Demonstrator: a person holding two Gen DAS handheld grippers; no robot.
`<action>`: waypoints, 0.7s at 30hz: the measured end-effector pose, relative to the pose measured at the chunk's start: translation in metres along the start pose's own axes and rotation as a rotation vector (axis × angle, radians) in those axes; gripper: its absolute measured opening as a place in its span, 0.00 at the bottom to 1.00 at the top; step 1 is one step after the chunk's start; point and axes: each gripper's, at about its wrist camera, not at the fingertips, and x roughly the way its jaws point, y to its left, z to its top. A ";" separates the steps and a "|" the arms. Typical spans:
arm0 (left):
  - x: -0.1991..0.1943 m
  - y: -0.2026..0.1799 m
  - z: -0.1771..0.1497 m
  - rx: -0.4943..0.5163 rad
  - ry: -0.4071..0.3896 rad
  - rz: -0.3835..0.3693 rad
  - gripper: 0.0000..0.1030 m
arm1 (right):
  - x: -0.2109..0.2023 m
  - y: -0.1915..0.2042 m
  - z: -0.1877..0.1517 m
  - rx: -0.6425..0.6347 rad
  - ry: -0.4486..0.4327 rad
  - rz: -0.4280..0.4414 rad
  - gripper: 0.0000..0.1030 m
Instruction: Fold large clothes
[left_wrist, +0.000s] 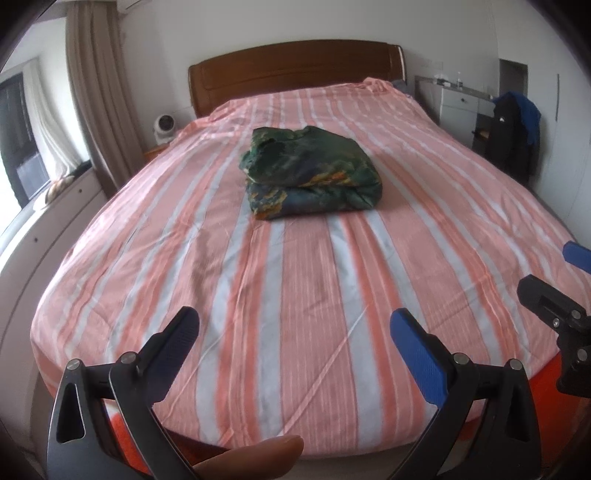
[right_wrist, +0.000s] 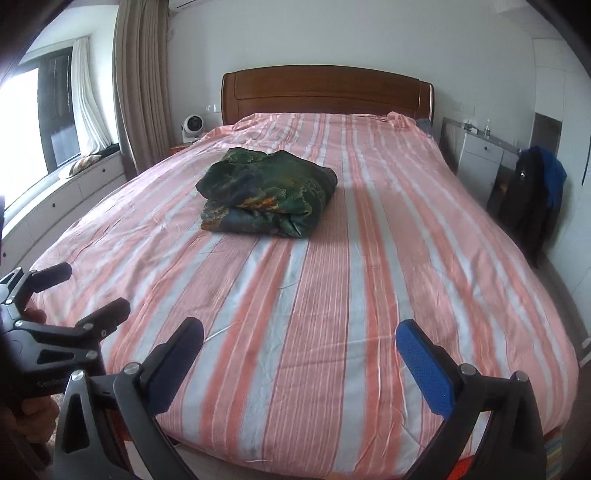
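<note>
A dark green patterned garment (left_wrist: 312, 172) lies folded in a thick square bundle in the middle of the pink and grey striped bed (left_wrist: 295, 295). It also shows in the right wrist view (right_wrist: 266, 192). My left gripper (left_wrist: 295, 336) is open and empty, held above the foot of the bed, well short of the bundle. My right gripper (right_wrist: 300, 341) is open and empty, beside the left one at the foot of the bed. The right gripper also shows at the right edge of the left wrist view (left_wrist: 554, 273), and the left gripper at the left edge of the right wrist view (right_wrist: 88, 291).
A wooden headboard (left_wrist: 295, 74) stands at the far end. A small white fan (left_wrist: 164, 127) sits on a nightstand at the far left. Curtains and a window bench (left_wrist: 55, 206) run along the left. A white desk and a chair with dark clothes (left_wrist: 513, 129) stand at the right.
</note>
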 end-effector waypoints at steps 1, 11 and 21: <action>-0.001 0.001 0.000 -0.008 -0.003 0.003 1.00 | -0.001 0.000 -0.001 0.009 0.005 0.003 1.00; -0.005 -0.002 -0.003 0.011 -0.001 0.031 1.00 | 0.002 0.002 -0.003 -0.035 0.008 -0.090 1.00; 0.003 -0.003 -0.006 -0.015 0.033 0.000 1.00 | -0.005 -0.004 -0.003 -0.036 -0.021 -0.137 1.00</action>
